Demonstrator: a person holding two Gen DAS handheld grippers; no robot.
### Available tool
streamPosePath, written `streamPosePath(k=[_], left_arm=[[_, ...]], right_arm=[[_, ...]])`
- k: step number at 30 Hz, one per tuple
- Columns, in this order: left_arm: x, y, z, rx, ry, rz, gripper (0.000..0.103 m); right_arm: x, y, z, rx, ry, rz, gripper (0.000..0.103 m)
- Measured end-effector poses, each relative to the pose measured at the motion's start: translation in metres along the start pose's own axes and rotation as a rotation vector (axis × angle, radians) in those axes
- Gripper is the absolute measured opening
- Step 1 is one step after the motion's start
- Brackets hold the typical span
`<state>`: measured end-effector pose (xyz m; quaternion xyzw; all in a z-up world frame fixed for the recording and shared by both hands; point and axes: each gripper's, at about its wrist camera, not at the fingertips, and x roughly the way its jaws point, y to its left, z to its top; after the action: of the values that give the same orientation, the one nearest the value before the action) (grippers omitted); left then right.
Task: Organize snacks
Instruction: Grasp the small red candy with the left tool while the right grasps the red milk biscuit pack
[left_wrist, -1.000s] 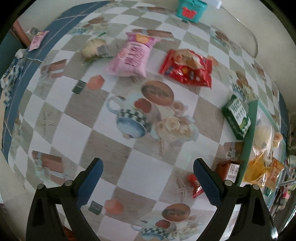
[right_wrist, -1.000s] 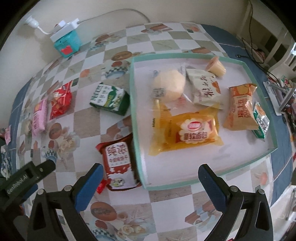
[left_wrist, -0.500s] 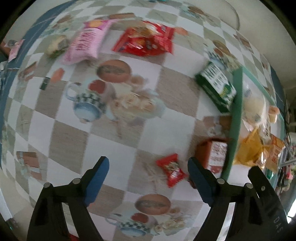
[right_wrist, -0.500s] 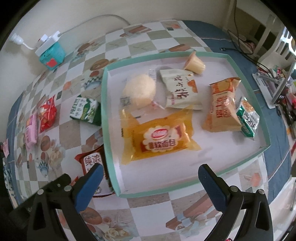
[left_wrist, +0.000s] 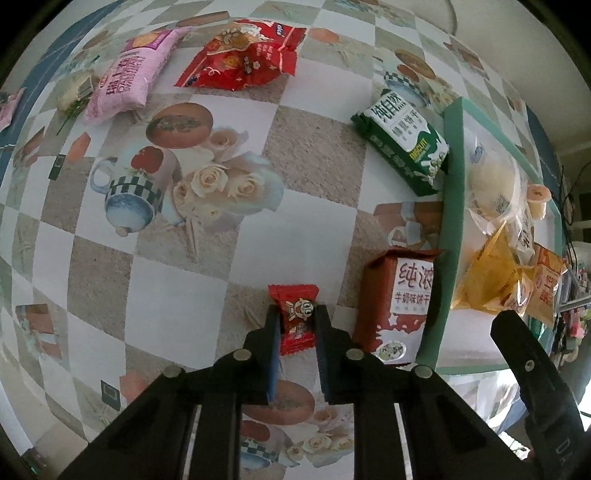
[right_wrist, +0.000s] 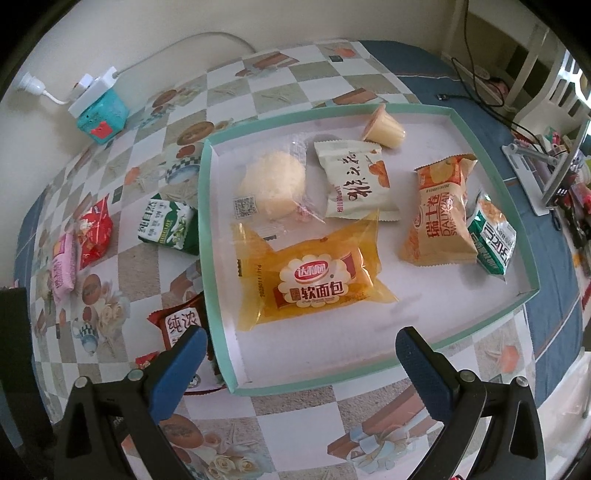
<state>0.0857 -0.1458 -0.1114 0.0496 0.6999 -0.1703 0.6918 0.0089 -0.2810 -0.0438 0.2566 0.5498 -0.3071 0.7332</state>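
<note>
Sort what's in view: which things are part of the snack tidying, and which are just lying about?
Job: small red candy packet in the left hand-held gripper; green-rimmed white tray; brown biscuit pack; green biscuit pack; pink bag; red bag.

Lying about: teal box; white power strip.

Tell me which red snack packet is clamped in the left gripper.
The small red candy wrapper, pinched by the left gripper. The big red foil bag lies untouched far behind.

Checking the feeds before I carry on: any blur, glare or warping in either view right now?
Left wrist view: sharp, small red candy crisp between the fingers, strong fisheye bending of the checkered tablecloth. Right wrist view: sharp, bright washed-out window corner, mild sheen on the yellow bread bag.
</note>
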Motion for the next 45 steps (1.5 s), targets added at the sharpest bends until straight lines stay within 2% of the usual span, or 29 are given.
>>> streamPosePath(k=[7,13,15,19,21,26,28,33,45], left_arm=[[-0.003,0.033,0.004,-0.067,-0.013,0.000,0.018],[-0.008,0.071,0.012,-0.121,-0.034,0.055,0.018],[-0.009,0.080,0.010,-0.147,-0.034,0.050,0.018],[-0.010,0.103,0.011,-0.187,-0.034,0.035,0.018],[-0.010,0.103,0.010,-0.196,-0.034,0.033,0.018],[-0.012,0.130,0.016,-0.199,-0.032,0.024,0.018],[-0.012,0.145,0.025,-0.197,-0.032,0.022,0.018],[-0.011,0.150,0.027,-0.202,-0.031,0.008,0.018],[-0.012,0.153,0.028,-0.211,-0.034,0.000,0.018]], right_arm=[[0.003,0.014,-0.003,-0.049,0.001,-0.001,0.103],[0.005,0.039,-0.010,-0.125,-0.003,0.045,0.103],[0.004,0.047,-0.011,-0.148,-0.008,0.086,0.102],[-0.002,0.061,-0.015,-0.186,-0.029,0.162,0.095],[-0.003,0.070,-0.017,-0.203,-0.030,0.195,0.088],[0.005,0.086,-0.023,-0.252,0.010,0.255,0.072],[0.006,0.091,-0.025,-0.268,0.015,0.254,0.066],[0.014,0.095,-0.024,-0.285,0.023,0.239,0.060],[0.025,0.098,-0.022,-0.284,0.008,0.171,0.058]])
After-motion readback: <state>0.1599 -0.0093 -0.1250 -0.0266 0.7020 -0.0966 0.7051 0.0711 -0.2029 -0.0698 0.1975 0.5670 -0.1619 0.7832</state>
